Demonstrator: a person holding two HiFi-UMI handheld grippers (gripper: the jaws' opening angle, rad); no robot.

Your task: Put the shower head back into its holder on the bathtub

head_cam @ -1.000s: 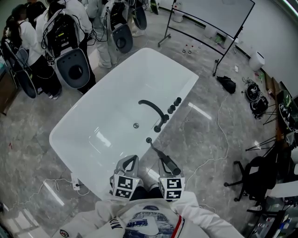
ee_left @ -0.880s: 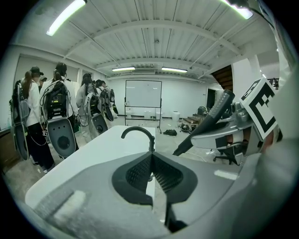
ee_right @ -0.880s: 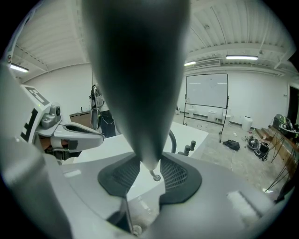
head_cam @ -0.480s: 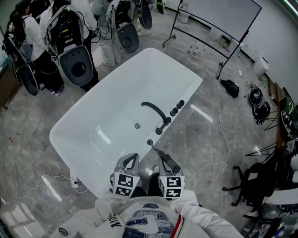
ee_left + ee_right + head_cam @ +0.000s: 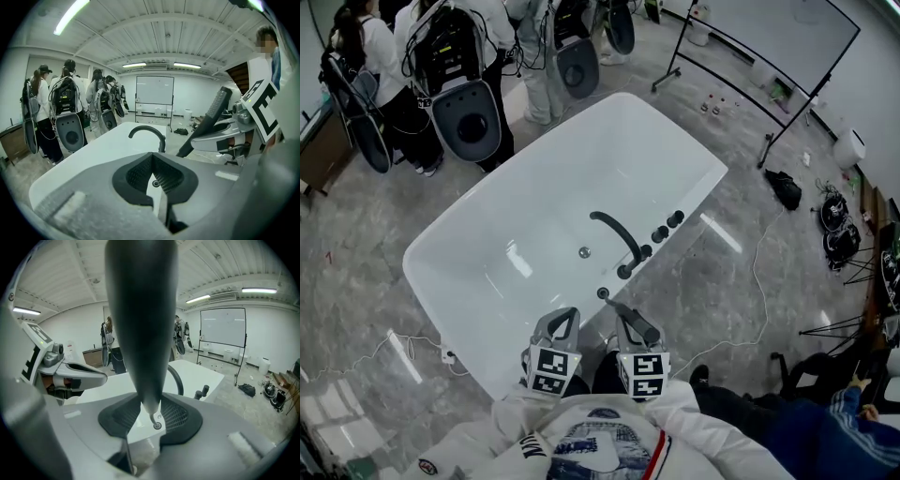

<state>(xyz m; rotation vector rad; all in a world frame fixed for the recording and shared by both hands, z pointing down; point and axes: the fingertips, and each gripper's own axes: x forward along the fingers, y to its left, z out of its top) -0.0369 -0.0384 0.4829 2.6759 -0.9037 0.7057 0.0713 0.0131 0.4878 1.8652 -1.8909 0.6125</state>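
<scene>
A white bathtub (image 5: pixel 516 225) fills the middle of the head view, with a black arched faucet (image 5: pixel 616 238) and black knobs (image 5: pixel 662 233) on its near rim. The small round holder (image 5: pixel 602 293) sits on that rim just ahead of my grippers. My right gripper (image 5: pixel 630 323) is shut on the black shower head (image 5: pixel 639 325), whose thin end points down toward the holder (image 5: pixel 157 426) in the right gripper view. The dark handle (image 5: pixel 140 333) fills that view between the pads. My left gripper (image 5: pixel 562 323) is shut and empty beside it, short of the tub rim (image 5: pixel 93 154).
Several people with backpack rigs (image 5: pixel 469 103) stand beyond the tub's far left end. A whiteboard on a stand (image 5: pixel 769 56) is at the back right. Cables (image 5: pixel 755 281) and a black bag (image 5: pixel 786 189) lie on the grey floor, and a seated person's leg (image 5: pixel 806 431) is at lower right.
Both grippers have come a little closer to the tub rim and the holder. The shower head stays in the right gripper. A person's leg has entered at lower right.
</scene>
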